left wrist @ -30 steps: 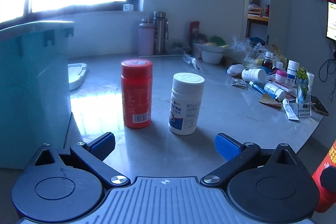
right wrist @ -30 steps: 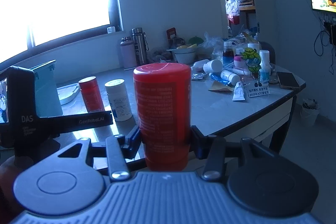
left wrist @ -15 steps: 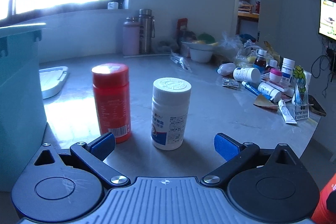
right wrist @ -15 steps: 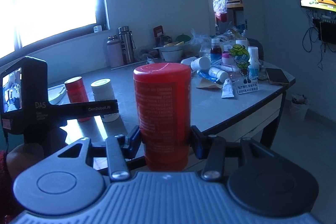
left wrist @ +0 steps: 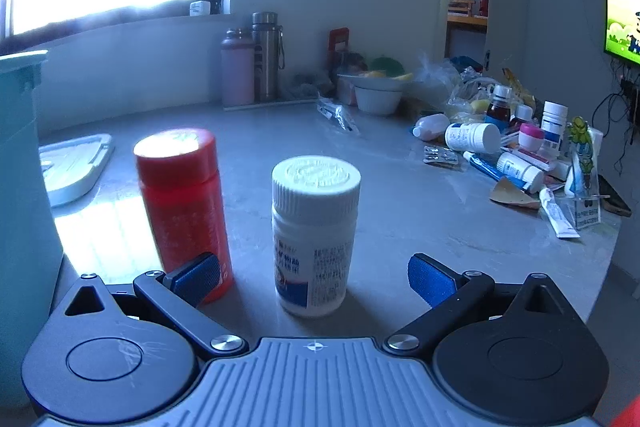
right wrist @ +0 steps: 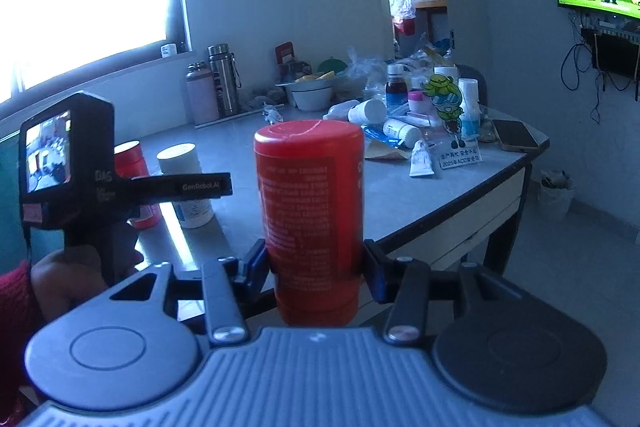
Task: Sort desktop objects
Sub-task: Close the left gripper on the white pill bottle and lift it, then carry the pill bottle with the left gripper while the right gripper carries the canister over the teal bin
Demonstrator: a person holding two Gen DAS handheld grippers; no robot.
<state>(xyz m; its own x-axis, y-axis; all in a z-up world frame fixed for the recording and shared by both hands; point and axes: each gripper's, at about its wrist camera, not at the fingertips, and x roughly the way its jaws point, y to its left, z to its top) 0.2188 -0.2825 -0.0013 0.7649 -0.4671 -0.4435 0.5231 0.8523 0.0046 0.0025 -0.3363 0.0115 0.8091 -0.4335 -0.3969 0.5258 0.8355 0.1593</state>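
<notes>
While right gripper (right wrist: 316, 263) clamps a red bottle (right wrist: 310, 211) upright, left gripper (left wrist: 314, 279) jaws apart, white bottle (left wrist: 314, 235) just ahead between them, second red bottle (left wrist: 182, 203) left of white bottle.

Both grippers (left wrist: 314, 277) (right wrist: 316, 265) have black arms, blue pads, silver screws and ribbed grey bodies (a red sleeve (right wrist: 16, 311) beside the left one).

The teal bin (left wrist: 20, 187) is cut off by the left edge.
</notes>
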